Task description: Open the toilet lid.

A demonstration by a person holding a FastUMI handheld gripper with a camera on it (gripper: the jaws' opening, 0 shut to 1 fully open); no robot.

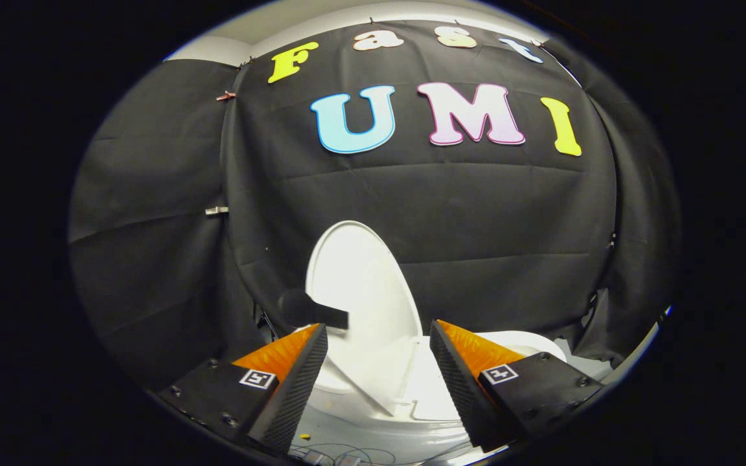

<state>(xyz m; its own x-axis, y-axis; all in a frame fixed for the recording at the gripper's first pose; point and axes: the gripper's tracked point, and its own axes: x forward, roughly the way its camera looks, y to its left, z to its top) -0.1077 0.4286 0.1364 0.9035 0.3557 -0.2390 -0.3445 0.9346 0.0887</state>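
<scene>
The lower part of the toilet (515, 343) is cut off by the claw's two fingers, so that the seat and the bowl's rim cannot be made out clearly. A dark rounded object (305, 309), just above the left fingertip at about 10 o'clock from the claw (378, 340), is hard to identify; whether it touches the lid cannot be told. Some thin cables (340, 453) are glimpsed on the floor below the fingers, partly hidden.

The toilet lid (360, 291) is seen raised, standing nearly upright and leaning slightly, against the black cloth wall (476, 226). It lies between and just beyond the fingers, at 12 o'clock from the claw. The claw is released: its fingers are spread wide apart and nothing is gripped between them.
</scene>
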